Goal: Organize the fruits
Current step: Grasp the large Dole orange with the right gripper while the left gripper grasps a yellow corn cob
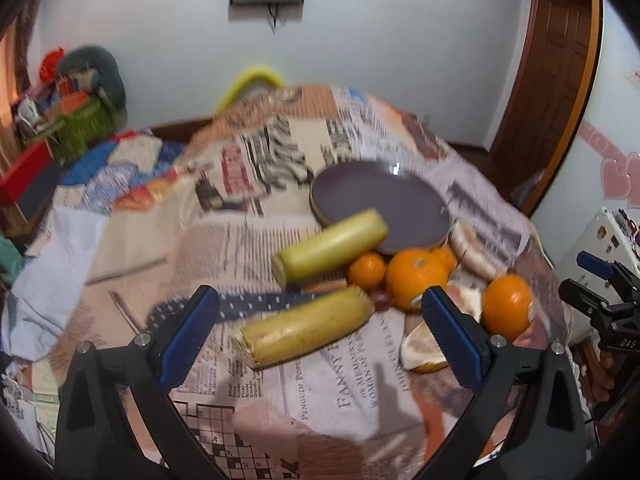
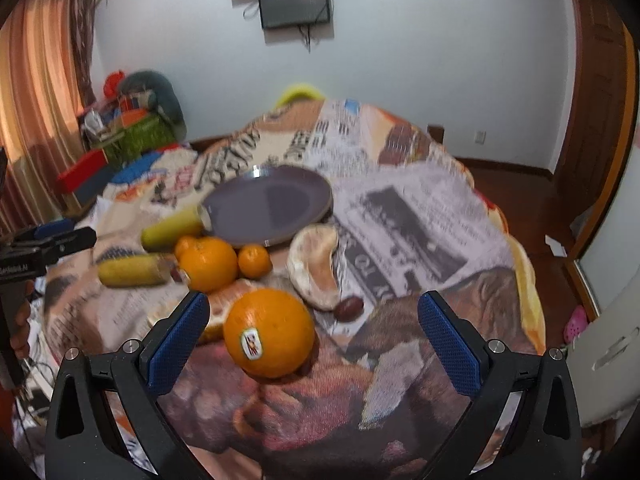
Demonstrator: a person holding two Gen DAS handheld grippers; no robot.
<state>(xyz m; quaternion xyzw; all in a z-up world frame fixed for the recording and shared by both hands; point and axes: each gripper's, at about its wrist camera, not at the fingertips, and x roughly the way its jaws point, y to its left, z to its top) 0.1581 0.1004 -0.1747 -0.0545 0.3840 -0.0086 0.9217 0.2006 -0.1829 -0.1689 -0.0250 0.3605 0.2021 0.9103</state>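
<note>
A purple plate [image 1: 380, 204] [image 2: 272, 204] lies on the newspaper-print cloth. Two yellow banana pieces [image 1: 306, 330] [image 1: 330, 246] lie in front of it, with a big orange [image 1: 416, 280], a small tangerine [image 1: 366, 270] and a stickered orange [image 1: 508, 306] [image 2: 270, 332]. My left gripper [image 1: 320, 320] is open above the near banana piece. My right gripper [image 2: 314, 320] is open, with the stickered orange between its fingers, nearer the left one. Peel pieces [image 2: 316, 266] and a dark date [image 2: 349, 308] lie beside it.
The cloth-covered round table [image 2: 420, 216] drops off at its right edge to a wooden floor. A cluttered shelf with a green basket [image 1: 82, 130] stands at the back left. A yellow chair back [image 1: 250, 80] rises behind the table. A white cabinet [image 2: 608, 340] stands to the right.
</note>
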